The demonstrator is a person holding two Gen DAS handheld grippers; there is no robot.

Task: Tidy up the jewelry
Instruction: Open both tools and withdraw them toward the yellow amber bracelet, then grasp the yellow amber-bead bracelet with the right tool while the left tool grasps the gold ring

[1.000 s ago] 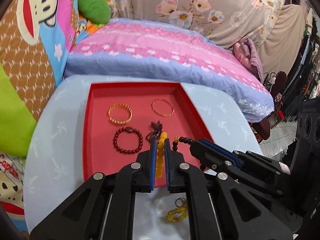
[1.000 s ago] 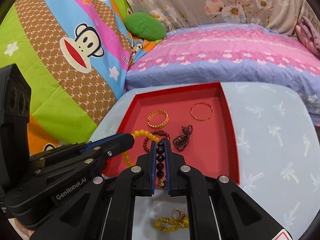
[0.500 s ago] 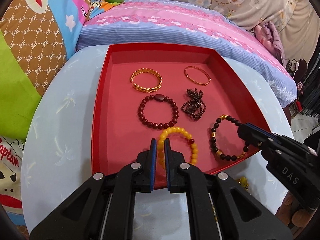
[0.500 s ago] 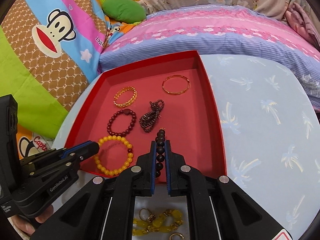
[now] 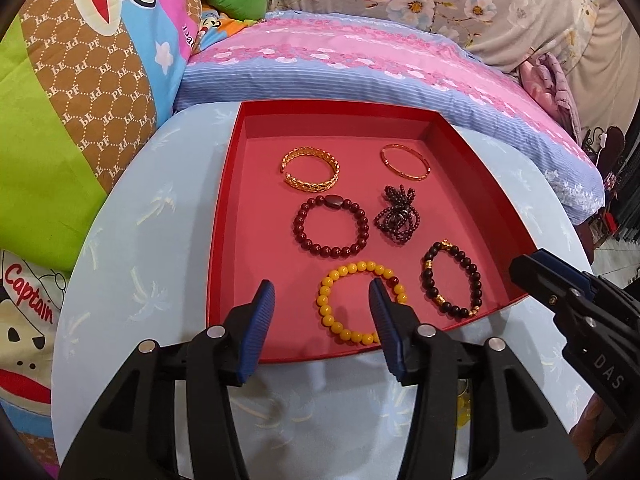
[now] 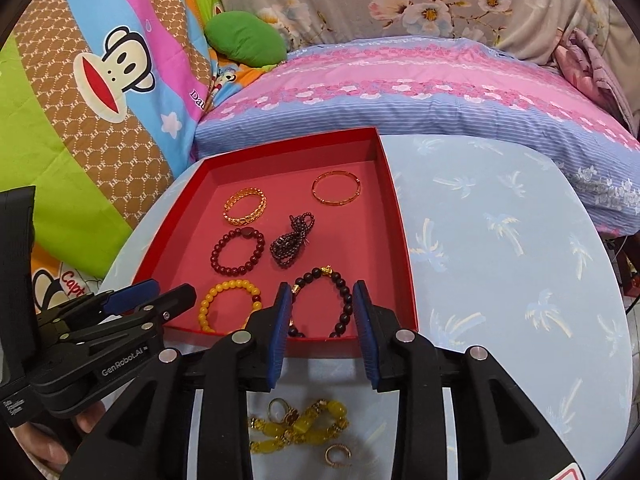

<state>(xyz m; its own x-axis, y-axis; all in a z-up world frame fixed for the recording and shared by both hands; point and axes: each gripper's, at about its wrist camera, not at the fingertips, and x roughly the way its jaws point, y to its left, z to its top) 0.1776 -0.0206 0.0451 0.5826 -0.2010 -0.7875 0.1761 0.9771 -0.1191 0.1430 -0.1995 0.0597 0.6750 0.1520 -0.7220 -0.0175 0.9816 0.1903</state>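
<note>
Now, table: round pale-blue palm-print tabletop (image 6: 500,280), red rectangular tray (image 5: 224,240) on it.
Behind tray: pink-and-blue striped bedding (image 5: 360,64).
Left gripper (image 5: 322,304): released.
Right gripper (image 6: 322,312): released.

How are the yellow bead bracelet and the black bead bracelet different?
The yellow bead bracelet is nearly all yellow with a couple of dark red beads; the black bead bracelet is dark with gold charms. In the left wrist view, yellow lies left, black right. Both are round bead loops lying flat in the red tray, free of either gripper.
</note>
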